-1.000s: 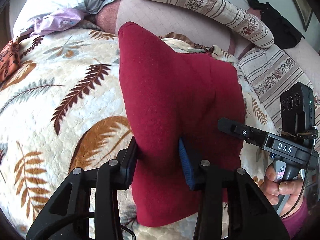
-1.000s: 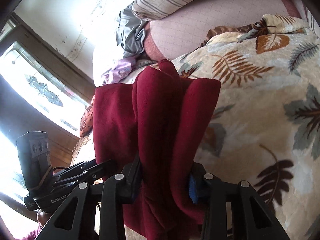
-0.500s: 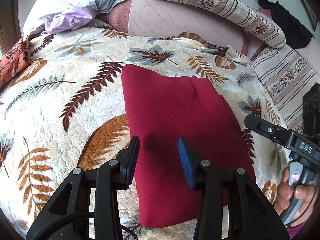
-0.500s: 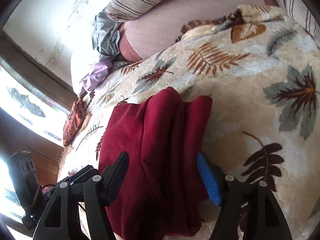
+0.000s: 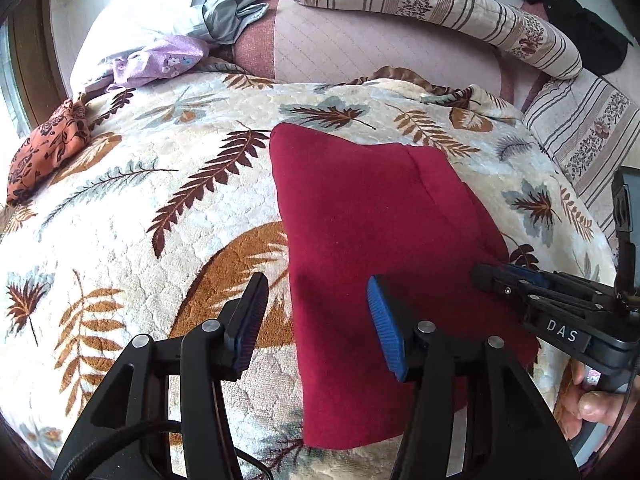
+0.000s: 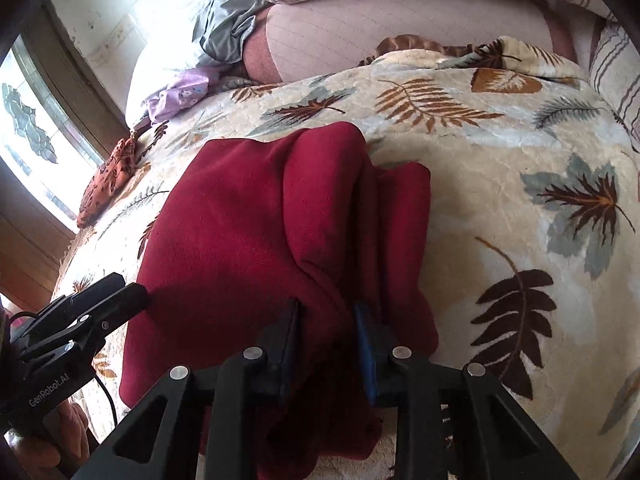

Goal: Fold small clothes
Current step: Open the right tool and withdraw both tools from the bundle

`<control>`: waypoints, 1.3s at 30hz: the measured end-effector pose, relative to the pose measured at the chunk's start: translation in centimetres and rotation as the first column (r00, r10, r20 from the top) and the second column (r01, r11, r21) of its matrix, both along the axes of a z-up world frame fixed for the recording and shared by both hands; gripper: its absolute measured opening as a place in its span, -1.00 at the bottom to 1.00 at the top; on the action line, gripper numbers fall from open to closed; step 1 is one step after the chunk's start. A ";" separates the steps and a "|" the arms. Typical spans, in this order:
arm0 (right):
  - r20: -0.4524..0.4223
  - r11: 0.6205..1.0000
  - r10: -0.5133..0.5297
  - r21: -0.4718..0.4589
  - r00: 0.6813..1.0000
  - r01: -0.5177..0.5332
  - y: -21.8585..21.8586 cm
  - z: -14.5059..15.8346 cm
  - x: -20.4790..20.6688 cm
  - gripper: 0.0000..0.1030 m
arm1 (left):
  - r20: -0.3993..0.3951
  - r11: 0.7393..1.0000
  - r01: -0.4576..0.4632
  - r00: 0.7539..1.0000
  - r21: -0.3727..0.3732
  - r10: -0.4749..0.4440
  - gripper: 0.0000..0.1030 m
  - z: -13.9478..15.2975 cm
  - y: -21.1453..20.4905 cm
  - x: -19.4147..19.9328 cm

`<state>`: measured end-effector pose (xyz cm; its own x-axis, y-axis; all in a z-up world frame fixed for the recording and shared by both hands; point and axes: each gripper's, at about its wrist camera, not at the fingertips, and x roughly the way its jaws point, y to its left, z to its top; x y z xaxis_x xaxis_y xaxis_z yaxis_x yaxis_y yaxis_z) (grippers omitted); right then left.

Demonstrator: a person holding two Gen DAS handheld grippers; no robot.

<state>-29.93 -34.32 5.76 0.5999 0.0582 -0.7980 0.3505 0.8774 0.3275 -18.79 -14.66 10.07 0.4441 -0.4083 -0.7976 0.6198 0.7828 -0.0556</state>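
Observation:
A dark red garment (image 5: 376,240) lies folded on the leaf-patterned blanket (image 5: 120,240). My left gripper (image 5: 316,316) is open and empty, its jaws straddling the garment's near left edge just above it. My right gripper (image 6: 326,344) is shut on a bunched fold of the red garment (image 6: 260,240) at its near right edge. The right gripper also shows in the left wrist view (image 5: 500,276), and the left gripper shows in the right wrist view (image 6: 112,296).
An orange patterned cloth (image 5: 48,148) lies at the blanket's left edge. A purple cloth (image 5: 160,60) and a grey garment (image 5: 232,8) lie at the back. A striped bolster (image 5: 440,12) and a pink cushion (image 5: 360,52) line the back. A black item (image 5: 580,36) sits far right.
The garment came down from being held up and now lies on the blanket. My left gripper let go and opened. My right gripper opened, then shut again on a fold.

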 end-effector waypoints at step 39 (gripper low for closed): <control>0.128 0.966 -0.110 -0.219 0.986 0.136 5.1 7.9 -5.1 0.53 | 0.274 0.994 -0.058 0.961 0.098 0.029 0.02 2.8 3.2 -5.9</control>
